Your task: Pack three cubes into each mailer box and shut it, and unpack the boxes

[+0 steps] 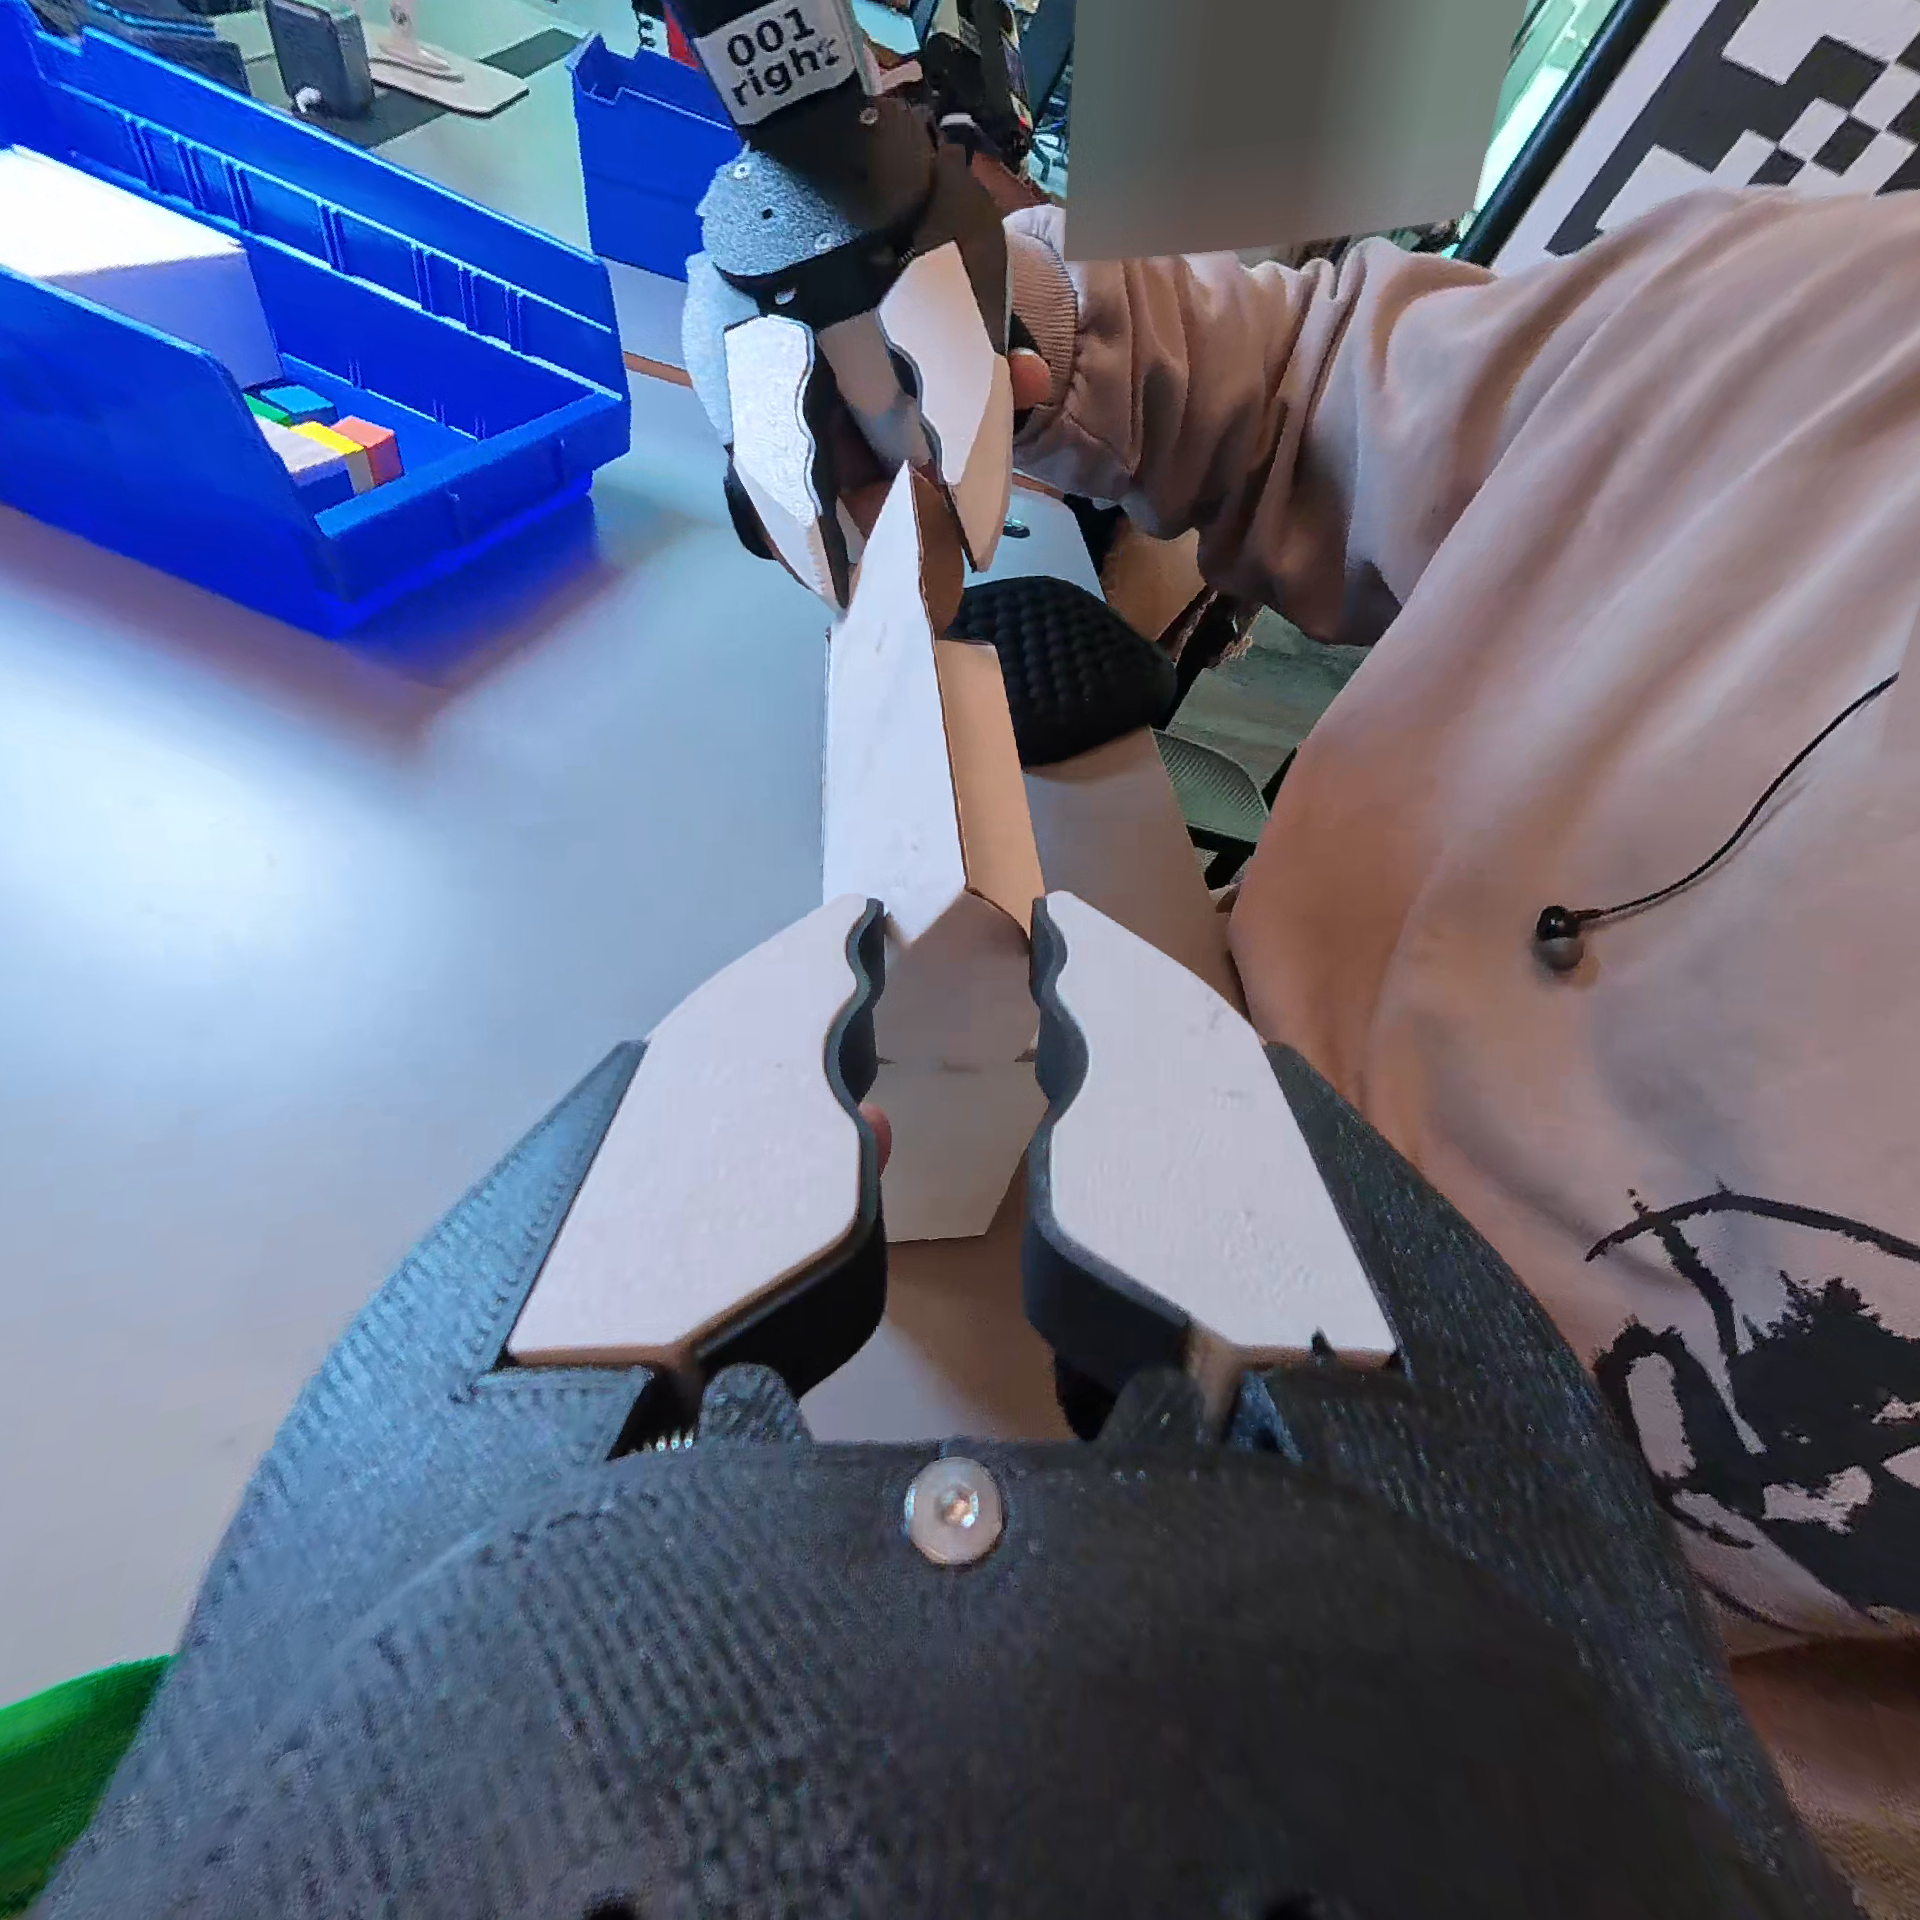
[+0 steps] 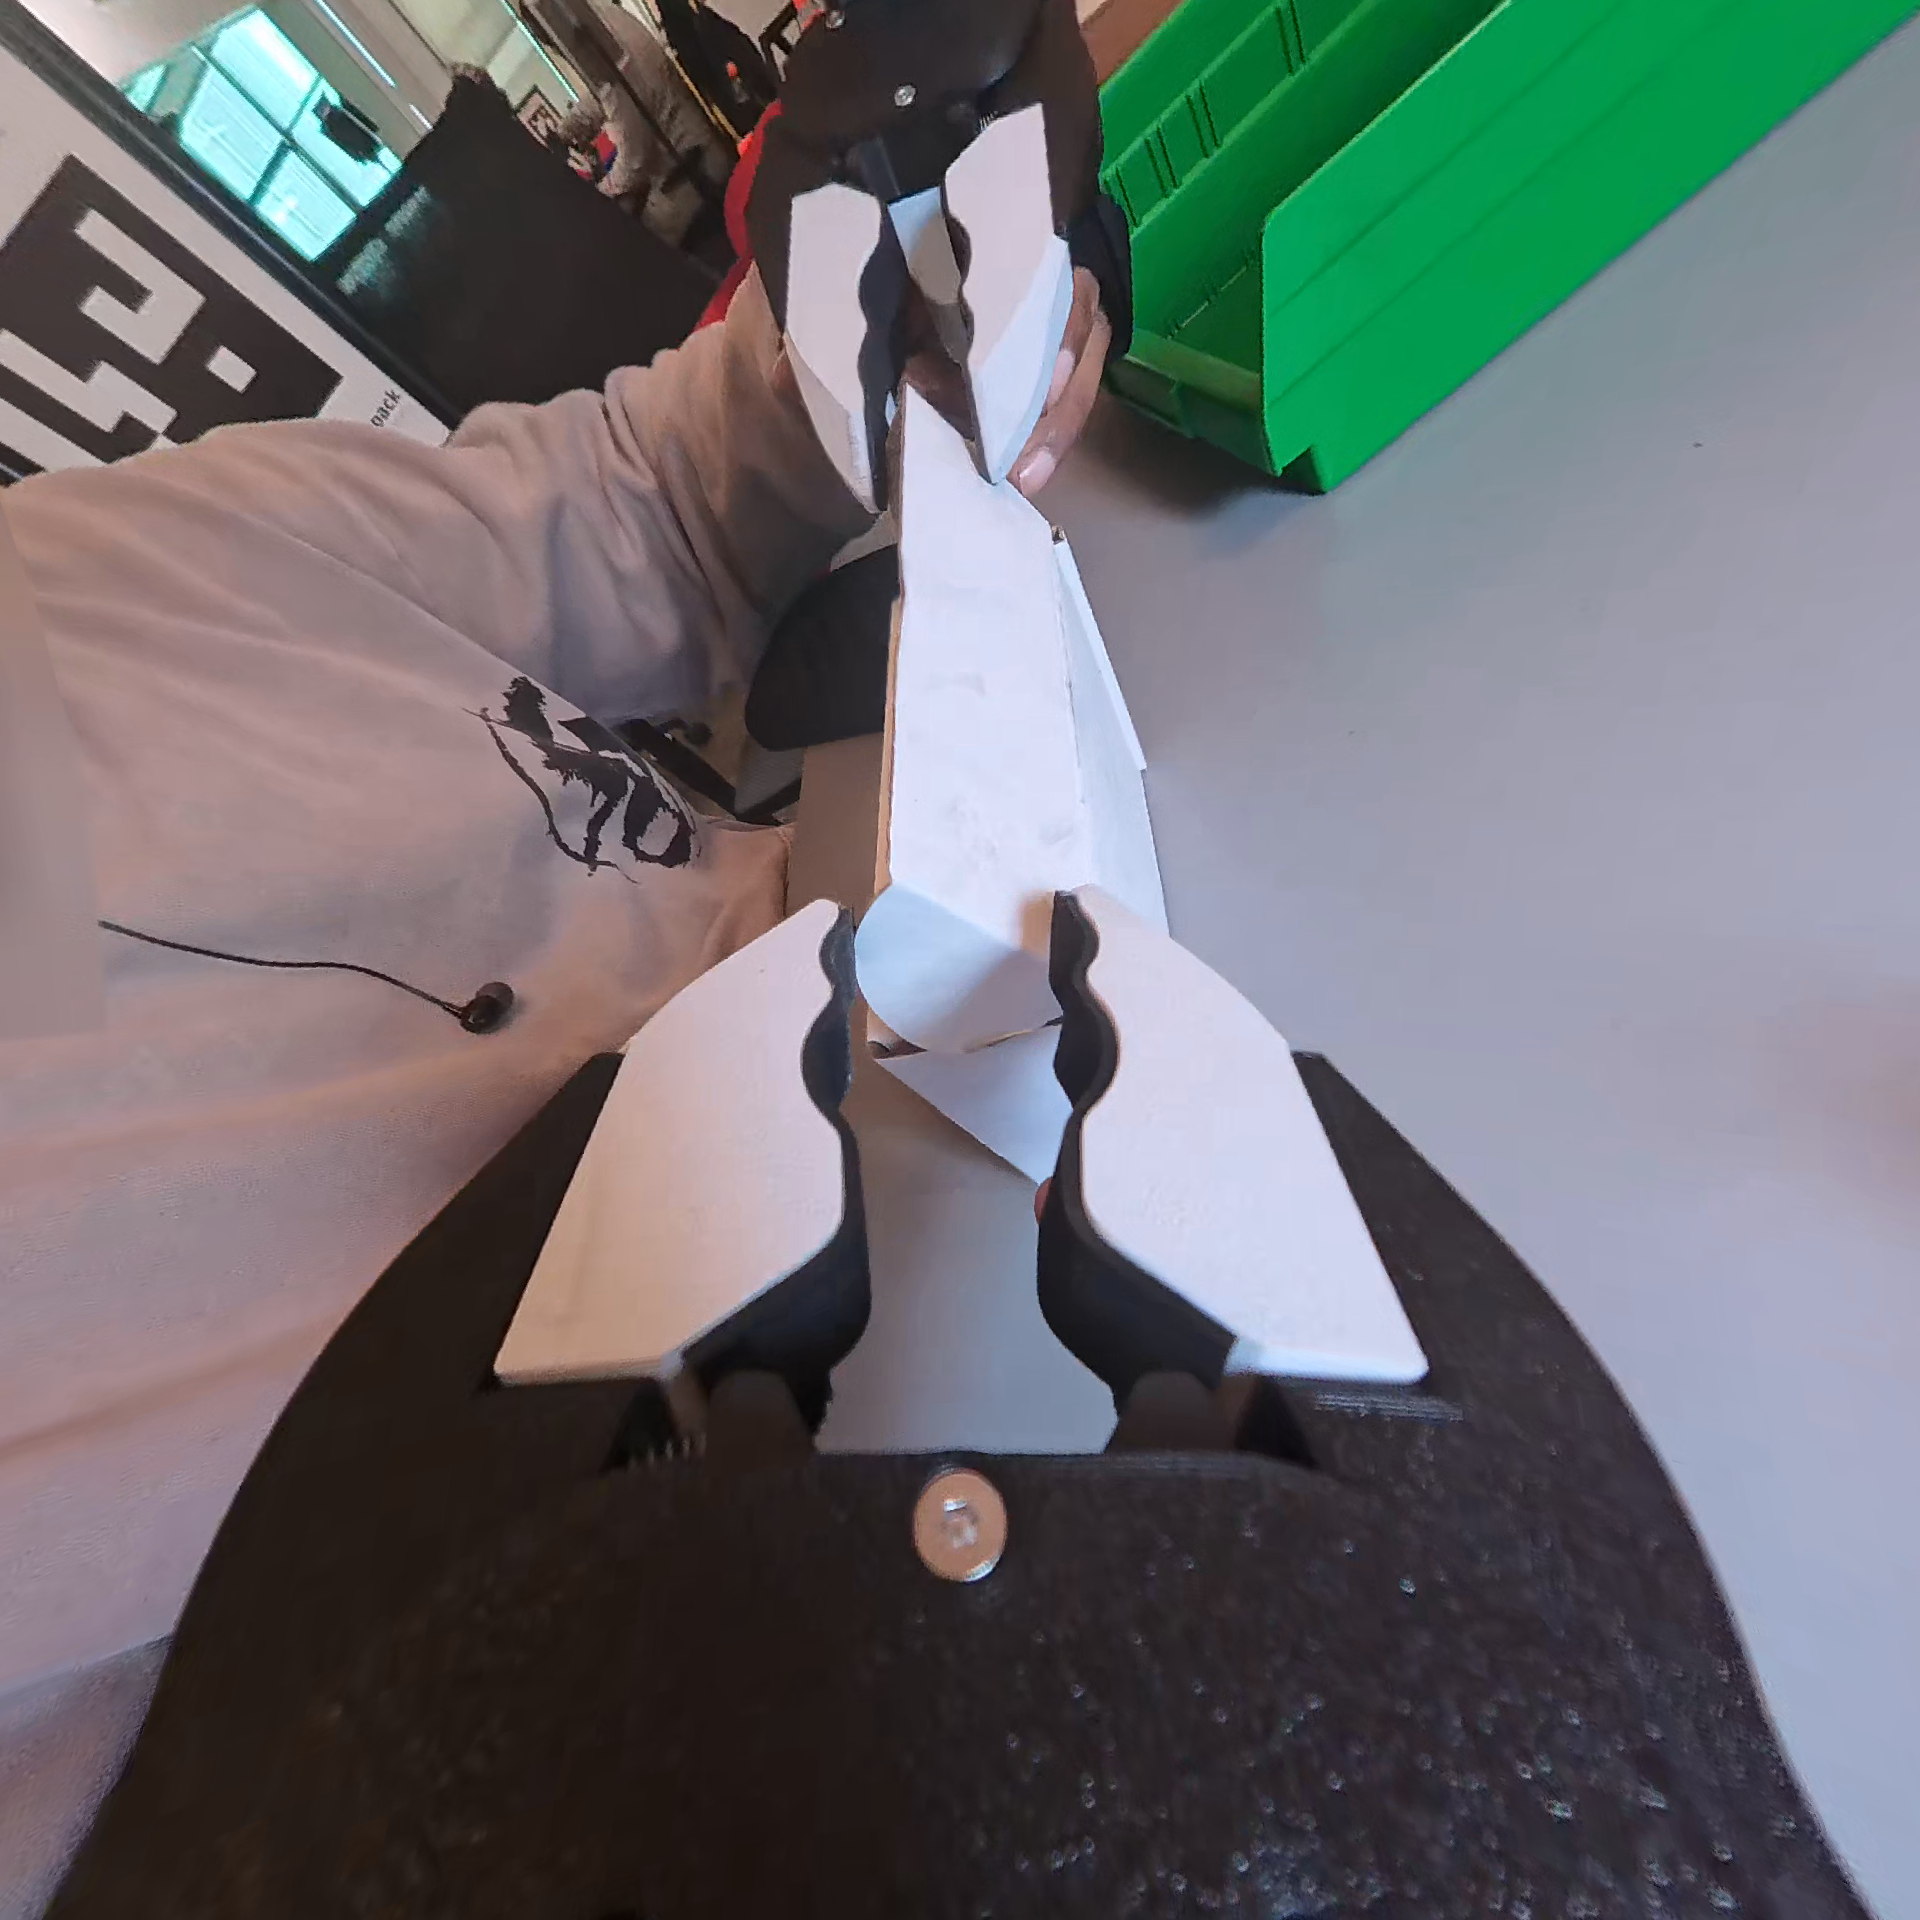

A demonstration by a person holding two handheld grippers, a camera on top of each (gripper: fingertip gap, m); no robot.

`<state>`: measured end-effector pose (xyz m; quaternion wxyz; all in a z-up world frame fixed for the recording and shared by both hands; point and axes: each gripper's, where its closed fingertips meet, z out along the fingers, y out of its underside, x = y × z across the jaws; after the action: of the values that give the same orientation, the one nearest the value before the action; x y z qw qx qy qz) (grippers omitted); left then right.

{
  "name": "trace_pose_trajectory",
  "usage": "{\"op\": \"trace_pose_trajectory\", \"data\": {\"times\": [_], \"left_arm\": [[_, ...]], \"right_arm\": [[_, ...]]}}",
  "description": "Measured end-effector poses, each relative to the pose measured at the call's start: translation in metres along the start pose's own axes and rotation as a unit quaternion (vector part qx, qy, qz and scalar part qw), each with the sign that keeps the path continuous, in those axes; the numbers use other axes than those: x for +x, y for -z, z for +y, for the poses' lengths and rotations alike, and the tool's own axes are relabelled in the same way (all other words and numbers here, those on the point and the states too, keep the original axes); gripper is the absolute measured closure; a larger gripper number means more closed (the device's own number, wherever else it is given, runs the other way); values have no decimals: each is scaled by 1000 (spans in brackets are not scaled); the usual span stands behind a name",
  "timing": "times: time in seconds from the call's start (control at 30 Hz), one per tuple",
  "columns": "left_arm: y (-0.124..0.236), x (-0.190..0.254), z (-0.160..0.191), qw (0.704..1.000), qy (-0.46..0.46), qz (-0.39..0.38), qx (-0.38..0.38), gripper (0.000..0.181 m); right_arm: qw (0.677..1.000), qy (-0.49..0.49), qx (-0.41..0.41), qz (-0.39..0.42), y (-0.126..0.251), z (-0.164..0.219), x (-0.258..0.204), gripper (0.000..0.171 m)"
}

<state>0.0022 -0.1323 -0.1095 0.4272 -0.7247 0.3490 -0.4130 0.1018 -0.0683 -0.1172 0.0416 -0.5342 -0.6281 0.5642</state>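
A white cardboard mailer box (image 1: 904, 748), folded narrow with its flaps up, is held lengthwise between my two grippers above the grey table (image 1: 312, 935). My left gripper (image 1: 956, 920) is shut on the box's near end flap. My right gripper (image 1: 904, 540) grips the far end. In the right wrist view the box (image 2: 987, 727) runs from my right gripper (image 2: 956, 920), shut on its rounded flap, to the left gripper (image 2: 935, 468). Several coloured cubes (image 1: 322, 436) lie in a blue bin (image 1: 436, 312) at the left. The inside of the box is hidden.
A second blue bin (image 1: 644, 156) stands behind the first. A green bin (image 2: 1455, 229) stands on the table (image 2: 1558, 935) at the far right. A person in a pale pink sweatshirt (image 1: 1558, 623) and a black chair (image 1: 1060, 665) are close along the table edge. Tip to tip, the grippers are about 12 centimeters apart.
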Motion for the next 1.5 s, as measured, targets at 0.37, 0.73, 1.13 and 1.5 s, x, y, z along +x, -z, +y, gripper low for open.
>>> {"op": "trace_pose_trajectory", "data": {"times": [0.37,0.73,1.13,1.5], "left_arm": [[-3,10,0,999,17,-27,-17,157],[-5,17,3,998,-34,-55,-18,157],[-7,23,10,990,-103,-74,-52,156],[-7,23,10,986,-111,-116,-36,157]], "right_arm": [[998,-66,-20,3,-4,3,-11,136],[998,46,-26,23,-5,11,-17,135],[991,120,-37,49,-7,13,-21,138],[990,113,-26,84,-8,10,-20,141]]}}
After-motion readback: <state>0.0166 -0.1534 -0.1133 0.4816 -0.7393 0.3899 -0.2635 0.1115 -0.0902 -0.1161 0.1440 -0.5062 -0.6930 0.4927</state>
